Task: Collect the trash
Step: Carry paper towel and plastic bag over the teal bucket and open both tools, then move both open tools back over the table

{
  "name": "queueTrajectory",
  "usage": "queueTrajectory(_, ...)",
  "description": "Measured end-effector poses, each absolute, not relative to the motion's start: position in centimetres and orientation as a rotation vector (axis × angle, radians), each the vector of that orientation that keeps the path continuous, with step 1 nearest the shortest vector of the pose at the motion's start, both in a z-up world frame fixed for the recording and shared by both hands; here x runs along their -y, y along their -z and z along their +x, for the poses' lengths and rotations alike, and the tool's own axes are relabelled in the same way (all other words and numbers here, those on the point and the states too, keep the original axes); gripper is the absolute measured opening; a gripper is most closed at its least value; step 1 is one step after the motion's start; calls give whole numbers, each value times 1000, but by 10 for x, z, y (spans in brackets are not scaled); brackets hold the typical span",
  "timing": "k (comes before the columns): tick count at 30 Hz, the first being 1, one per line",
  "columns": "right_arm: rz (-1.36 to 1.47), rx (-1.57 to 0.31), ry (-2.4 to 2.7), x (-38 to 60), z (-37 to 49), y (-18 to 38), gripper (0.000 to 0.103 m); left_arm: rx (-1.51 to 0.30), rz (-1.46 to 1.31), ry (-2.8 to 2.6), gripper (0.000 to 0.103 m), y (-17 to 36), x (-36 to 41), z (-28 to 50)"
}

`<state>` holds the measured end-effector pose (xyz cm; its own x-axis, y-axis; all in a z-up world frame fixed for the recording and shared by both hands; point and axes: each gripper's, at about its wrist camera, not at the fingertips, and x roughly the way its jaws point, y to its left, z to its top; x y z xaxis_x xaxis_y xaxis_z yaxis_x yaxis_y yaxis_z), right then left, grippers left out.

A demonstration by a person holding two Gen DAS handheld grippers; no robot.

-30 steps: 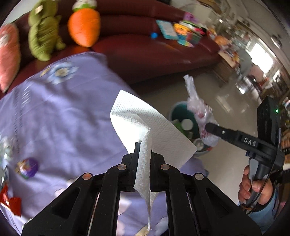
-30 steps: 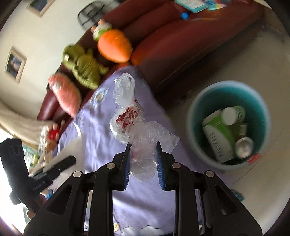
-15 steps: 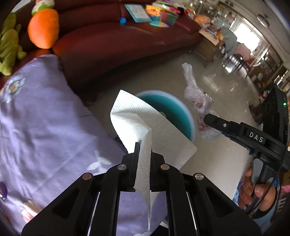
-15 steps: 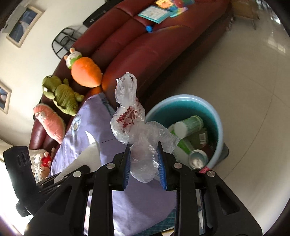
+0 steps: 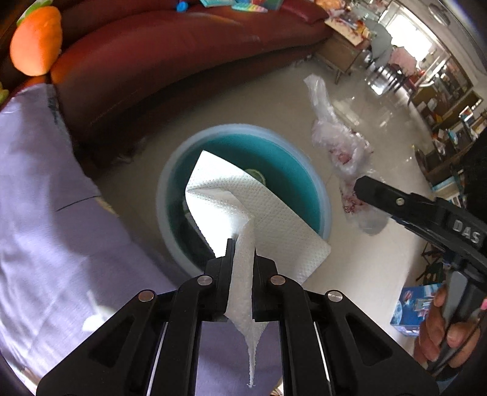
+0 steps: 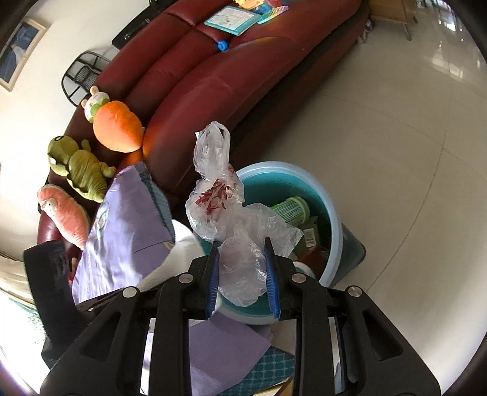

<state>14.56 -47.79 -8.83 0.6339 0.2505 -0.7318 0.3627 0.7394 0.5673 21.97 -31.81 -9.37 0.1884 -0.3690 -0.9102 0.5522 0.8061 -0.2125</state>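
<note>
Beside the draped table, on the pale tiled floor (image 6: 380, 146), stands a teal bin (image 5: 316, 185) with a light blue rim, open at the top. Down inside it lie a green canister (image 6: 290, 208) and other packaging, partly hidden. A lavender tablecloth (image 5: 45, 195) hangs over the table edge just beside the bin, and behind both runs a dark red leather sofa (image 6: 213, 79). On the sofa sit an orange carrot plush (image 6: 117, 126), a green frog plush (image 6: 80, 166) and a pink plush (image 6: 65, 214), with a teal book (image 6: 232, 18) farther along the seat. Shelves and furniture crowd the far side of the room in the left wrist view.

The left gripper (image 5: 240, 259) is clenched on a white paper towel (image 5: 252, 210), whose folded sheet fans out over the bin's mouth while a thin tail hangs down between the fingers. The right gripper (image 6: 242, 262) has its blue-lined fingers pressed against a crumpled clear plastic bag (image 6: 222, 195) with red print; the bag stands up above the fingertips, over the near rim of the bin. In the left wrist view that gripper's black tip shows to the right of the bin, and a hand (image 5: 441, 332) wraps its handle.

Floor lies bare to the right of the bin, towards the bright far room; the sofa front and table edge close in on the other sides.
</note>
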Motion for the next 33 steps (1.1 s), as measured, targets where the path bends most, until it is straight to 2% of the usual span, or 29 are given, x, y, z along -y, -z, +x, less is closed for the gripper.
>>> queueTrajectory(2,759,-909,81,480,147,89,26,-1236,178,658,16,103,324,225)
queueTrajectory(3,758,-913,85,480,148,90,26,-1243,184,654,34,108,328,227)
queueTrajectory(4,756,-917,88,480,150,90,26,-1241,191,646,57,110,330,229)
queueTrajectory(6,754,-922,91,479,151,92,26,-1220,197,625,69,110,328,229)
queueTrajectory(11,751,-937,92,477,157,95,26,-1209,180,622,71,103,314,225)
queueTrajectory(16,745,-948,73,469,164,95,27,-1198,138,614,82,91,291,223)
queueTrajectory(18,740,-953,56,464,167,94,35,-1195,125,611,83,87,286,221)
queueTrajectory(20,745,-961,36,460,169,92,67,-1192,108,607,84,83,280,218)
queueTrajectory(33,711,-989,82,441,158,81,74,-1175,55,586,87,62,248,194)
